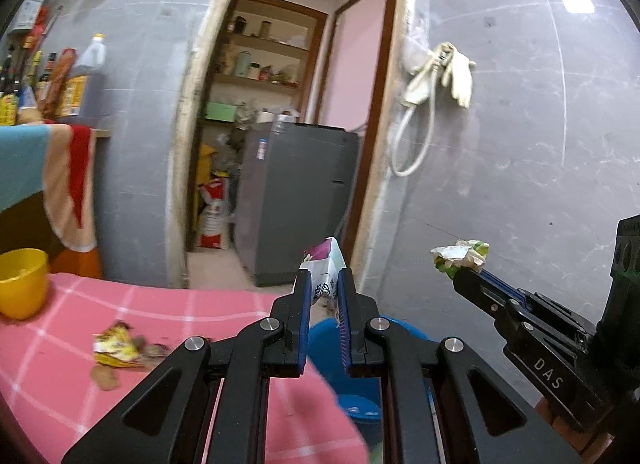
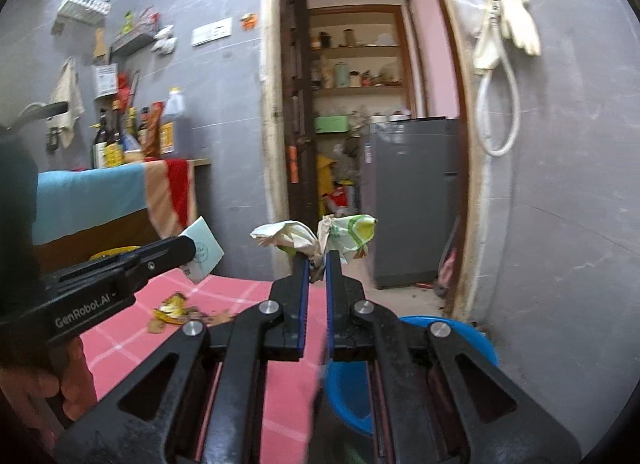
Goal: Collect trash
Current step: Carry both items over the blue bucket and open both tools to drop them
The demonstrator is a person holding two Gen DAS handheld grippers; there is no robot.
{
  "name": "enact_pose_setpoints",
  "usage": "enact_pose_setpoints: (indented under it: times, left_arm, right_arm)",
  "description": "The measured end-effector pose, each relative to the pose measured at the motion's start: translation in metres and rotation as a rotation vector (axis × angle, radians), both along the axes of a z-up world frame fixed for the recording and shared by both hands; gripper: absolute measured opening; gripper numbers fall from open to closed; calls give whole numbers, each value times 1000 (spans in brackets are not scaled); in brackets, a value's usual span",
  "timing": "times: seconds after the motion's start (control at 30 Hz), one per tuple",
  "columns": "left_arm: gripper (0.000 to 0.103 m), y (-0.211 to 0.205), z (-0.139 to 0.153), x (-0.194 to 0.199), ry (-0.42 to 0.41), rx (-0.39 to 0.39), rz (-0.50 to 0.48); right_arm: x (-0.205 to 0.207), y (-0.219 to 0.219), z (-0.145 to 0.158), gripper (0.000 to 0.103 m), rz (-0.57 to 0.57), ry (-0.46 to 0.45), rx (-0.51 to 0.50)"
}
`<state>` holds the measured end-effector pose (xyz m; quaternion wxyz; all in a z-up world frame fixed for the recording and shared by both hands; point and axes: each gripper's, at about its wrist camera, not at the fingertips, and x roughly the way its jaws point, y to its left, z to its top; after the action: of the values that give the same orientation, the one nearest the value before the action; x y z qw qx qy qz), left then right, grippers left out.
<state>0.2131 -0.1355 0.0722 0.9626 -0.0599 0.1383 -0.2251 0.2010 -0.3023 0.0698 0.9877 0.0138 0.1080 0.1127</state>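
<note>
- Blue bin (image 2: 476,338) mostly hidden behind my grippers.
- L gripper (image 1: 323,278) pinches 1 white packet (image 1: 326,264); R gripper (image 2: 316,260) clamps 1 crumpled wrapper (image 2: 348,236).
- 1 yellow wrapper (image 1: 116,348) left on pink cloth (image 1: 192,304).

White packet (image 1: 325,264) with purple patch, printed text: upright, pinched between left fingers (image 1: 301,300), top poking above tips. Crumpled white-green wrapper (image 2: 320,239): clamped at right fingers' (image 2: 299,284) tips, spreading to both sides. Yellow wrapper (image 1: 116,348) with brown scraps: flat on pink checked surface (image 1: 168,304), left of left fingers. Blue bin (image 2: 460,334): below fingers, open.
</note>
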Motion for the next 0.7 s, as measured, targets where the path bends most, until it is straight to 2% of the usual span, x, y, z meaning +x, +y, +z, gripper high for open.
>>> enact_pose_setpoints:
  times: [0.17, 0.33, 0.7]
  left_arm:
    - [11, -36, -11, 19, 56, 5, -50]
    - [11, -65, -26, 42, 137, 14, -87]
    - [11, -96, -63, 76, 263, 70, -108]
  right_arm:
    - [3, -37, -10, 7, -64, 20, 14]
    - [13, -67, -29, 7, -111, 86, 41]
    - [41, -101, -75, 7, -148, 238, 87]
